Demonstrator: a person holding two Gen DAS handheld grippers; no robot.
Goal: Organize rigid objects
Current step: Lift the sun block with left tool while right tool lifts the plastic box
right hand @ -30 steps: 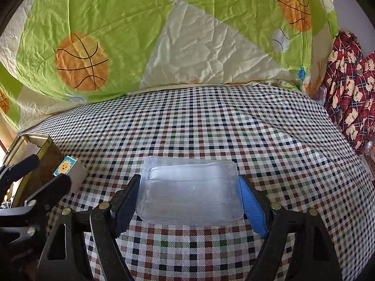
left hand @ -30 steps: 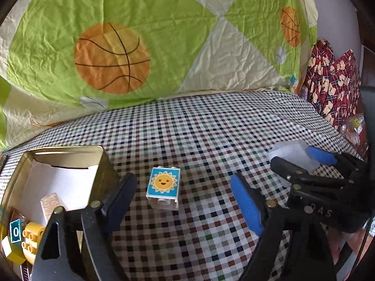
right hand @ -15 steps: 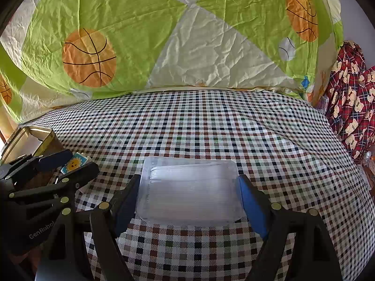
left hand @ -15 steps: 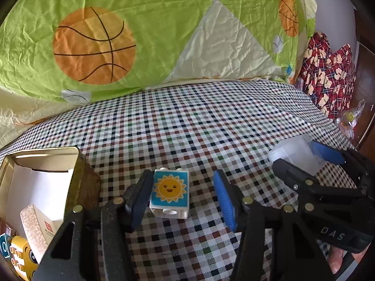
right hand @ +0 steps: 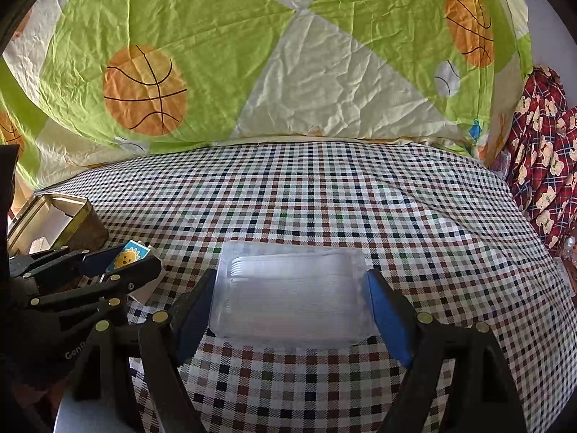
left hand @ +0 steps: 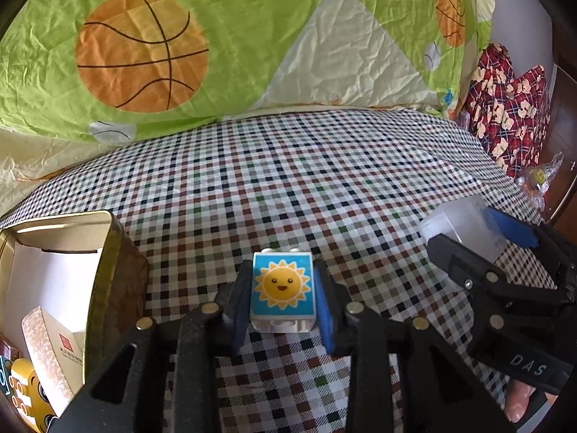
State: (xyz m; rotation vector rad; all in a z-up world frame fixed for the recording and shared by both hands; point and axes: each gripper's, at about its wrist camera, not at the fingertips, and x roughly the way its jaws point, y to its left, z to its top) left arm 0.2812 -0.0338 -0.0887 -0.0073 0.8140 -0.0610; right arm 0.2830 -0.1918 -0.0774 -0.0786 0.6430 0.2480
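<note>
A white toy block with a blue sun picture (left hand: 282, 291) sits on the checked cloth, gripped between the pads of my left gripper (left hand: 282, 299), which is shut on it. The block also shows in the right wrist view (right hand: 129, 257). My right gripper (right hand: 293, 301) is shut on a clear plastic box (right hand: 292, 294) and holds it just above the cloth; the box also shows in the left wrist view (left hand: 465, 223). An open gold tin (left hand: 108, 270) stands left of the block.
The tin holds a white card, a patterned small box (left hand: 54, 353) and a yellow toy brick (left hand: 25, 389). A green basketball quilt (left hand: 180, 54) rises behind the cloth. Red plaid fabric (left hand: 512, 122) lies at the right edge.
My left gripper moved forward around the sun block and closed on it. My right gripper stayed almost still with the clear box.
</note>
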